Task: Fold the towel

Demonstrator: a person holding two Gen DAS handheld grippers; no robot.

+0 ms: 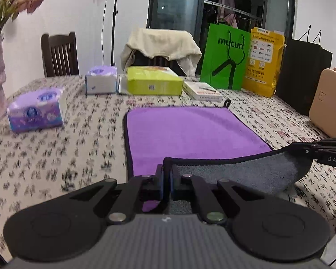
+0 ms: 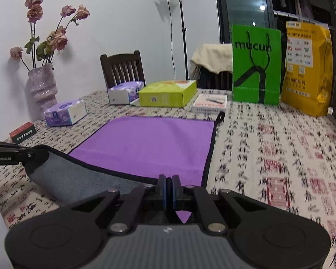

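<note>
Nearest, left gripper point(image 1: 167, 174) has its jaws pinched tight on the towel's point(image 1: 190, 132) near-left corner, lifted off the table. Right gripper point(image 2: 169, 182) is likewise clamped on the near-right corner. Near edge is raised between them and sags, showing the grey underside; the purple face lies flat on the patterned tablecloth point(image 2: 268, 148) beyond. Hanging loop point(image 2: 221, 114) sits at the far right corner. Past the towel: two tissue packs point(image 2: 66, 113) point(image 2: 125, 92), green box point(image 2: 168, 94), white box point(image 2: 210, 103), possibly a book, blurry. Further back stand a green bag point(image 2: 256, 65), yellow bag point(image 2: 306, 67), vase point(image 2: 42, 89) of flowers, chair point(image 2: 123, 67).
</note>
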